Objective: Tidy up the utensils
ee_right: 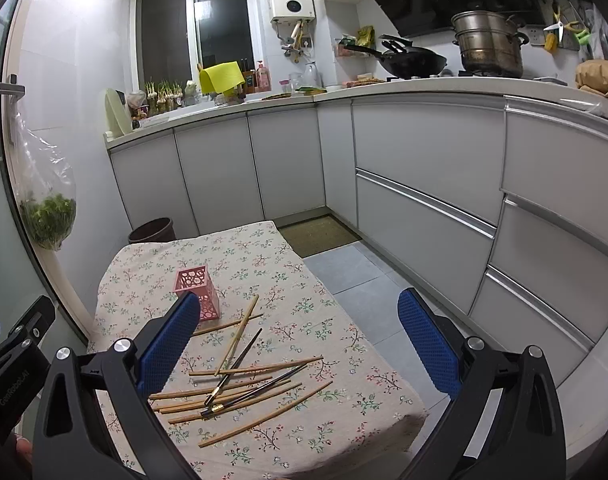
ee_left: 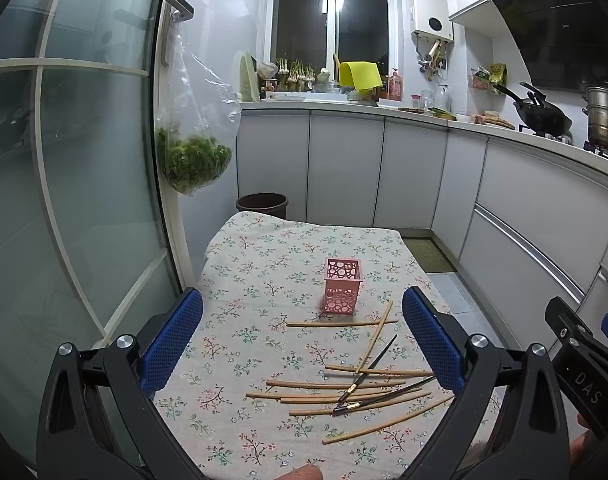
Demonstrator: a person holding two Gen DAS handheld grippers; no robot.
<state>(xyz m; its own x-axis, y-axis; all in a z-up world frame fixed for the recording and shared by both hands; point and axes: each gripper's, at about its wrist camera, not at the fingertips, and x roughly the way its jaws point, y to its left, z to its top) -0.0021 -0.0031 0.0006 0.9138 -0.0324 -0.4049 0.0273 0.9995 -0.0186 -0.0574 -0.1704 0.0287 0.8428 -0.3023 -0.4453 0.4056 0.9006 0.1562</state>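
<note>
A pink perforated holder (ee_left: pixel 342 286) (ee_right: pixel 196 291) stands upright and empty on the floral tablecloth (ee_left: pixel 240 280) (ee_right: pixel 343 360). In front of it lie several bamboo chopsticks (ee_left: pixel 335 385) (ee_right: pixel 256 368) scattered flat, with two dark chopsticks (ee_left: pixel 369 368) (ee_right: pixel 240 364) crossing them. My left gripper (ee_left: pixel 302 338) hovers open above the near part of the table, nothing between its blue pads. My right gripper (ee_right: pixel 298 340) is also open and empty, held over the table's right side; its black body shows at the right edge of the left wrist view.
A brown bin (ee_left: pixel 262 204) (ee_right: pixel 152 230) stands behind the table. A glass door (ee_left: pixel 84 160) with a hanging bag of greens (ee_left: pixel 194 160) is on the left. White cabinets (ee_right: pixel 423 160) and a mat (ee_right: pixel 317 234) lie to the right.
</note>
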